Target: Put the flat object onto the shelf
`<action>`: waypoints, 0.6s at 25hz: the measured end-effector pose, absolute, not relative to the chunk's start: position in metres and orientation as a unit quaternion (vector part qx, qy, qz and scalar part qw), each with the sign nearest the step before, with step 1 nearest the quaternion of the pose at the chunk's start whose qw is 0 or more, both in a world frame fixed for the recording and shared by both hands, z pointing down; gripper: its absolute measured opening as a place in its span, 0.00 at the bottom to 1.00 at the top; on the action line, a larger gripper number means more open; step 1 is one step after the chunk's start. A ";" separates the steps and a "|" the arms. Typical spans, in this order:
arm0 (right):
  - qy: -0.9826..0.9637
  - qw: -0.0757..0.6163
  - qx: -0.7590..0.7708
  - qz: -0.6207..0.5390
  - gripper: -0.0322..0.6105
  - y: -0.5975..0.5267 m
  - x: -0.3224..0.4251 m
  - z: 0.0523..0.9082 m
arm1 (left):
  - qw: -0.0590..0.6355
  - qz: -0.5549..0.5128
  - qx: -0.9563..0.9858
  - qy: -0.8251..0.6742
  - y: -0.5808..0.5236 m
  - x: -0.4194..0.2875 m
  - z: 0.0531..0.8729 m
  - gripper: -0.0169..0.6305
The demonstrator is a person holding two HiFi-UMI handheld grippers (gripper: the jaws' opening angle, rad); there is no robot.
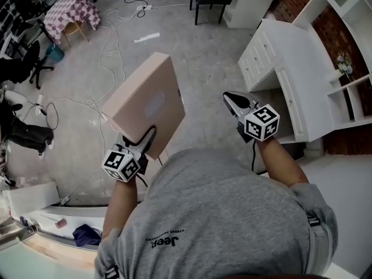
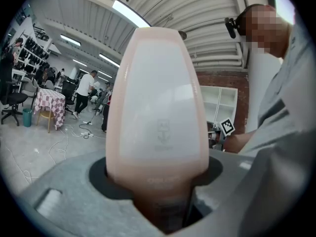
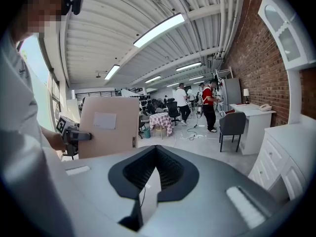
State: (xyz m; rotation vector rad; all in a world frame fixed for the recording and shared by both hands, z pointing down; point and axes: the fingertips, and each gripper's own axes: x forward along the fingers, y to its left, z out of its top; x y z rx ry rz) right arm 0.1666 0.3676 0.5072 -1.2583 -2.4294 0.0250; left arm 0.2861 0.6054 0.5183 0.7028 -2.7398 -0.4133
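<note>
Left claw (image 1: 141,142) grips the box (image 1: 148,104) at its near edge, left of the shelf (image 1: 353,81). Right claw (image 1: 234,99) closed, empty. I judge the box light, stiff, prone to tipping.

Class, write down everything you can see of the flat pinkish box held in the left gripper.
The flat box is a thin, pale pinkish-beige rectangular carton, cardboard by its look, with a paler rectangular label on one broad face. It looks closed. It stands on edge in the air, tilted, above the floor. Only the left gripper touches it, with its jaws clamped on the box's lower edge.
</note>
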 end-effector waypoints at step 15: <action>-0.898 0.212 -0.384 0.030 0.06 0.394 0.151 0.517 | 0.158 -0.132 0.308 -0.929 0.650 0.238 0.530 0.49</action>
